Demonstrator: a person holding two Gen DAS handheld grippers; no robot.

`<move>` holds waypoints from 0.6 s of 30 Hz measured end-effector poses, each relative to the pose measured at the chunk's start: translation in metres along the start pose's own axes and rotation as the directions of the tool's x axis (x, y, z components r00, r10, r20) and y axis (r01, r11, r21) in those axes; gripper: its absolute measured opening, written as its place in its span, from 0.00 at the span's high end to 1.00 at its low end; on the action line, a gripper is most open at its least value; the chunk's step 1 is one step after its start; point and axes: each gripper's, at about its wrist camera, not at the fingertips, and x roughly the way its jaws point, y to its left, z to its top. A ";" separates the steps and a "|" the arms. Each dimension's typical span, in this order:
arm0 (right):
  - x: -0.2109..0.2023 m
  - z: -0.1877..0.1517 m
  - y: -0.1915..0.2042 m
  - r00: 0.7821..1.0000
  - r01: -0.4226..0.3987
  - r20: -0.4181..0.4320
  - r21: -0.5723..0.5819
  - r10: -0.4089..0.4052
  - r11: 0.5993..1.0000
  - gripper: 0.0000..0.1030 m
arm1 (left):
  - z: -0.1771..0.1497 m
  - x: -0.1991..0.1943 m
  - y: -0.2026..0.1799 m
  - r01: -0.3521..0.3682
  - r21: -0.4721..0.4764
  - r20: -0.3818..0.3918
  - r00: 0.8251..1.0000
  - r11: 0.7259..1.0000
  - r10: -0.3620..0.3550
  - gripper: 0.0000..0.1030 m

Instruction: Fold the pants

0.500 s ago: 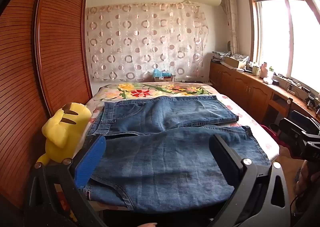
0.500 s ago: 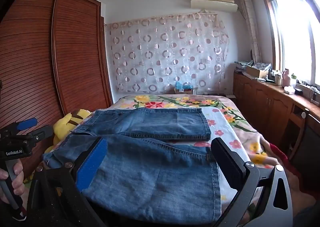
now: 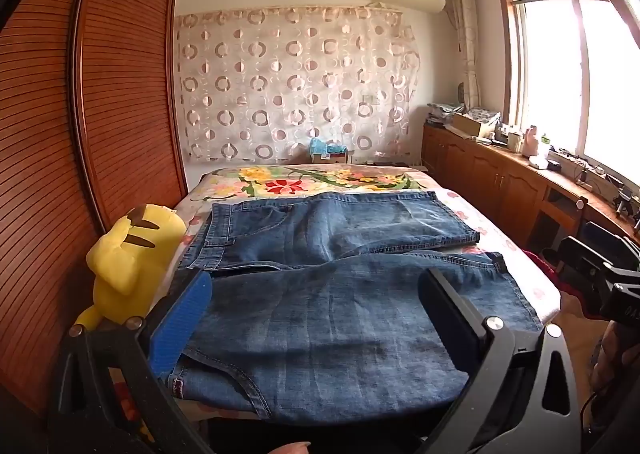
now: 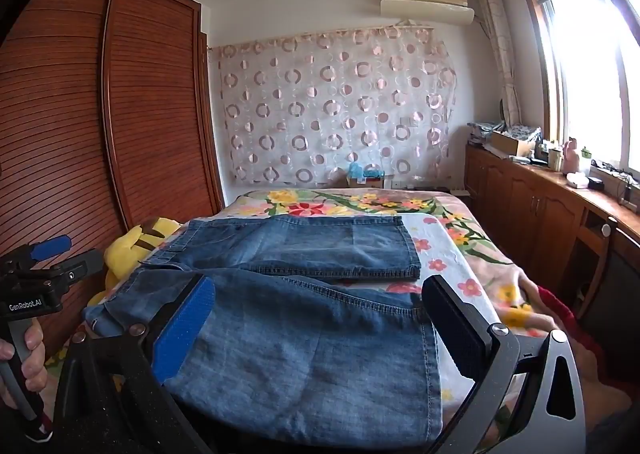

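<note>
Surveying from left wrist view: blue denim pants (image 3: 328, 294) lie spread flat on the floral-patterned bed cover (image 3: 320, 184), one leg nearer the camera, the other farther back, waistband toward the yellow plush toy (image 3: 132, 250).
Left gripper (image 3: 316, 314): fingers spread wide, holding nothing, poised above the near leg at the waistband end.
Left side obstacle: plush toy sits just beside the waistband, against the brown slatted wardrobe door (image 3: 80, 134).
Right wrist view, pants (image 4: 304, 342): near leg's hem edge lies toward the right, close to the bed's near edge; far leg lies flat behind it.
Right gripper (image 4: 320, 318): fingers spread wide, empty, poised above the near leg's hem end.
Step in hand: judged as the approach before the first fold; no fabric is gripped.
Next move: likely each gripper descends to the near leg's edge, closes on denim, and carries it over the far leg, keeping edges aligned.
</note>
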 end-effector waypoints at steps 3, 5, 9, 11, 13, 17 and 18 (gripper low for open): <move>-0.001 0.000 0.000 1.000 -0.001 0.001 0.005 0.001 1.000 0.00 | 0.000 -0.002 0.003 0.000 -0.001 0.001 1.000 1.000 0.000 0.00; -0.001 0.000 -0.002 1.000 -0.003 -0.001 0.008 0.003 1.000 0.00 | 0.000 -0.002 0.003 0.001 -0.001 0.001 1.000 1.000 -0.001 0.00; -0.002 0.000 -0.003 1.000 -0.003 -0.001 0.010 0.003 1.000 0.00 | 0.000 -0.001 0.003 0.000 -0.002 0.000 1.000 1.000 0.000 0.00; -0.001 0.000 -0.003 1.000 -0.004 -0.002 0.011 0.004 1.000 0.00 | 0.000 -0.002 0.003 0.000 -0.002 0.000 1.000 1.000 0.000 0.00; -0.001 0.000 -0.003 1.000 -0.003 -0.002 0.010 0.003 1.000 0.00 | 0.000 -0.002 0.003 0.000 -0.002 0.001 1.000 1.000 0.000 0.00; -0.001 0.000 -0.003 1.000 -0.004 -0.004 0.011 0.004 1.000 0.00 | 0.000 -0.002 0.003 0.000 -0.001 0.000 1.000 1.000 0.000 0.00; -0.001 0.000 -0.003 1.000 -0.004 -0.004 0.012 0.004 1.000 0.00 | 0.000 -0.002 0.003 0.000 -0.002 0.000 1.000 1.000 0.000 0.00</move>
